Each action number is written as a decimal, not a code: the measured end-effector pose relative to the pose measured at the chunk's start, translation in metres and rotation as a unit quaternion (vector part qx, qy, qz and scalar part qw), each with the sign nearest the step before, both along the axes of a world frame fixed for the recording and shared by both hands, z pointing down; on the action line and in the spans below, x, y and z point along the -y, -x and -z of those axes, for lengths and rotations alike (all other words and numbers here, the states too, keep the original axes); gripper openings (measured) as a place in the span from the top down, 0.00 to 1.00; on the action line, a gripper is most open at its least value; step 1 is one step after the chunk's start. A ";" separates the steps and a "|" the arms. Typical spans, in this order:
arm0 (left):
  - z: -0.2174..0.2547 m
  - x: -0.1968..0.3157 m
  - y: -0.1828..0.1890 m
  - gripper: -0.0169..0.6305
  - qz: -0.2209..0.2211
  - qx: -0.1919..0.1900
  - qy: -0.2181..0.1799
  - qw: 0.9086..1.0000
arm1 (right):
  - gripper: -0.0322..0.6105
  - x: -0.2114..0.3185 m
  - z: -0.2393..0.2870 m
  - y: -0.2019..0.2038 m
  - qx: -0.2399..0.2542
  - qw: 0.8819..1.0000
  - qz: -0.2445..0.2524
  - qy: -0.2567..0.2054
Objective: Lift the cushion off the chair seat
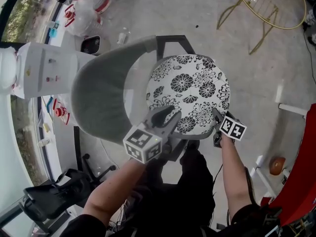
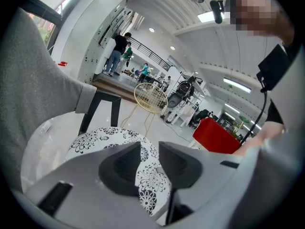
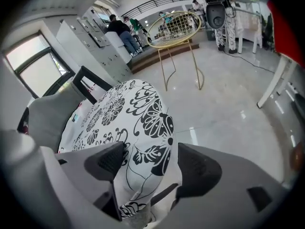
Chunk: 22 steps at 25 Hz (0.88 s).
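Nearest, the left gripper [image 1: 167,116] and right gripper [image 1: 216,118] meet the near rim of the flowered cushion [image 1: 190,85], which lies on the chair [image 1: 98,98] seat. Left gripper view: fingers [image 2: 119,166] pinch its edge. Right gripper view: fingers [image 3: 107,160] clamp bunched fabric, seemingly for lifting.
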<state>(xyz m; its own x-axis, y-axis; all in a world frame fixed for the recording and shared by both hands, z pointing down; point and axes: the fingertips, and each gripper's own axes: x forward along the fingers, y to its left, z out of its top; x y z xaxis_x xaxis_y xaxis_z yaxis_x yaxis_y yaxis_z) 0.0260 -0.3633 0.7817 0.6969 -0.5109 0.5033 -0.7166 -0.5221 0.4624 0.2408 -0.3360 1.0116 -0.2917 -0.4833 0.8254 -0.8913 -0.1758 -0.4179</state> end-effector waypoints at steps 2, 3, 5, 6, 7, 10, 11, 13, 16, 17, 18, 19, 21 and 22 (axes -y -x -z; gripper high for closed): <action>0.005 0.000 0.001 0.82 -0.005 0.007 -0.017 1.000 | 0.40 -0.001 0.000 0.002 0.021 1.000 -0.009 -0.004; 0.008 -0.001 0.001 0.82 -0.010 0.011 -0.031 0.999 | 0.44 -0.001 0.001 0.004 0.026 1.000 -0.006 -0.009; 0.017 -0.002 0.002 0.82 -0.015 0.010 -0.054 0.998 | 0.55 0.001 0.006 0.009 0.017 1.000 0.011 -0.018; 0.021 -0.002 0.003 0.82 -0.013 0.007 -0.059 0.998 | 0.56 0.001 0.007 0.010 0.006 1.000 0.017 -0.019; 0.024 -0.002 0.003 0.82 -0.011 0.005 -0.060 0.998 | 0.56 0.000 0.009 0.010 -0.005 1.000 0.019 -0.017; 0.032 -0.003 0.006 0.82 -0.001 0.000 -0.053 0.999 | 0.59 -0.001 0.015 0.007 -0.031 0.999 0.016 -0.008; 0.035 -0.002 0.008 0.82 0.004 -0.002 -0.048 0.999 | 0.60 -0.002 0.019 0.007 -0.038 0.999 0.018 -0.007; 0.043 -0.003 0.011 0.82 0.014 -0.008 -0.038 0.999 | 0.65 -0.002 0.027 0.008 -0.045 0.999 0.025 -0.007; 0.056 -0.008 0.014 0.86 0.016 -0.014 -0.037 0.999 | 0.71 -0.001 0.038 0.013 -0.042 0.999 0.033 -0.009; 0.061 -0.010 0.015 0.86 0.017 -0.014 -0.039 0.999 | 0.73 -0.001 0.043 0.014 -0.042 0.998 0.035 -0.009; 0.066 -0.011 0.016 0.87 0.018 -0.012 -0.041 0.999 | 0.75 0.000 0.047 0.016 -0.041 0.998 0.037 -0.009; 0.071 -0.013 0.018 0.87 0.020 -0.009 -0.043 0.999 | 0.75 0.000 0.052 0.017 -0.041 0.998 0.040 -0.009; 0.080 -0.015 0.022 0.87 0.025 -0.004 -0.047 0.999 | 0.78 0.001 0.063 0.021 -0.039 0.998 0.046 -0.012; 0.084 -0.015 0.023 0.88 0.028 -0.002 -0.049 0.998 | 0.79 0.002 0.068 0.023 -0.040 0.998 0.051 -0.015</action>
<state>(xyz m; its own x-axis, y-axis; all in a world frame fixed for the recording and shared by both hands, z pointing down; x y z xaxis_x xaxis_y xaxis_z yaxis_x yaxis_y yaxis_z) 0.0028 -0.3482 0.6978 0.6680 -0.5959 0.4458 -0.7440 -0.5238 0.4148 0.2181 -0.3381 0.9431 -0.2750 -0.4793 0.8334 -0.9343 -0.0711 -0.3492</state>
